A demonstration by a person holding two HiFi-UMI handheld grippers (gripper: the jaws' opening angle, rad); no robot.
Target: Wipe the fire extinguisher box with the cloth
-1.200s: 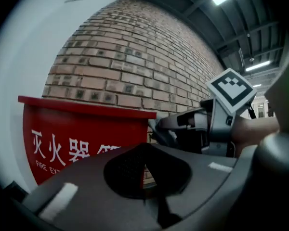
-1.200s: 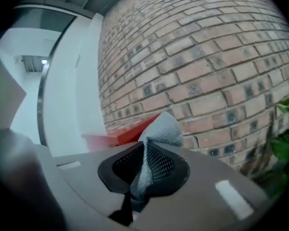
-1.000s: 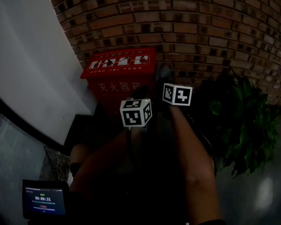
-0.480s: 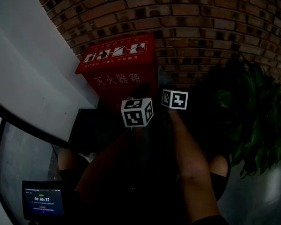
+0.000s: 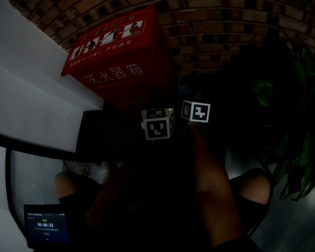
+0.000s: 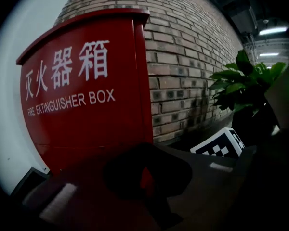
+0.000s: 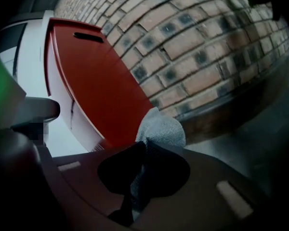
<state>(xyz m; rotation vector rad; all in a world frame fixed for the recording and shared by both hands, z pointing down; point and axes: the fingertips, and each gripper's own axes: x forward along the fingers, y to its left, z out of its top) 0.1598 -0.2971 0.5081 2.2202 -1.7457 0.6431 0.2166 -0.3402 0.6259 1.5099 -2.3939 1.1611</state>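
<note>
The red fire extinguisher box (image 5: 115,62) stands against the brick wall at the upper left of the head view. In the left gripper view its lettered front (image 6: 82,100) fills the left half. My left gripper (image 6: 145,170) is close before that front, jaws nearly together with nothing between them. My right gripper (image 7: 143,153) is shut on a grey cloth (image 7: 161,129), which bulges out past the jaws next to the box's side (image 7: 101,90). In the head view only the two marker cubes show clearly, the left (image 5: 157,124) and the right (image 5: 196,111), side by side below the box.
A brick wall (image 5: 226,25) runs behind the box. A leafy potted plant (image 5: 299,140) stands at the right, a white wall and ledge (image 5: 31,104) at the left. A small lit screen (image 5: 44,227) sits at the bottom left. The person's knees show low in the head view.
The head view has dropped and swung, so the box has slid up and left and looks larger. Both marker cubes stay near the middle, now closer together and nearer the box.
</note>
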